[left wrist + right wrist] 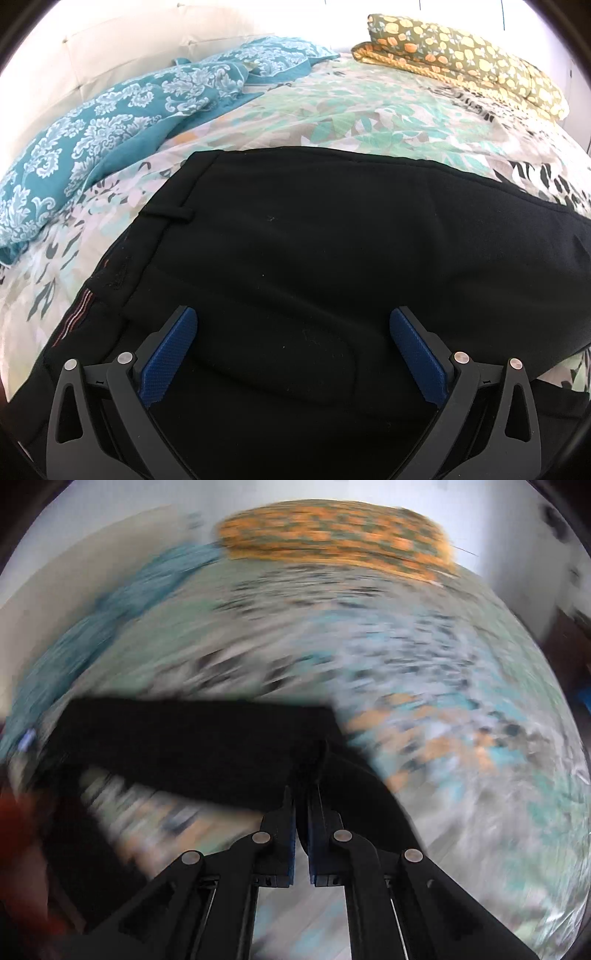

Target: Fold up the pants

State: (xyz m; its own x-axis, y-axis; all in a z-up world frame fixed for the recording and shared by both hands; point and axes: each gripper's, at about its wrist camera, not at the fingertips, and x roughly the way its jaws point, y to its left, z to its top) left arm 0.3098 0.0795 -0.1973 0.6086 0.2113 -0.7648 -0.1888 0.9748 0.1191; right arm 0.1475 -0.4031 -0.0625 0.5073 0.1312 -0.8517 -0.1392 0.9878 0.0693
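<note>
— Black fabric fills most of the left wrist view: the pants [314, 240] lie spread on the bed [369, 110], on a sheet printed with pale green leaves. Where does the left claw [293, 321] stand?

— Low over the cloth near the waistband, its blue pads [168, 354] wide apart with nothing between them. A belt loop [168, 214] shows to the upper left of it, and striped lining peeks out at the waist edge on the left.

— And what lies beyond the pants?

— A teal pillow [110, 122] with a white damask pattern, rumpled at the far left against a pale headboard [110, 48]. At the far right, a folded olive blanket [469, 55] with orange and yellow flowers sits on the bed, well apart from the pants.

— How about the right claw [303, 805]?

— Its jaws are pressed together on a fold of the black pants [192, 746]; the cloth stands up between the fingers and hangs away to the left, lifted off the sheet. The right wrist view is heavily smeared, so the bed [443, 701] is a blur of green, grey and orange, with the flowered blanket [332, 535] at the top.

— Anything at the left edge there?

— A reddish blurred shape; I cannot tell what it is.
</note>
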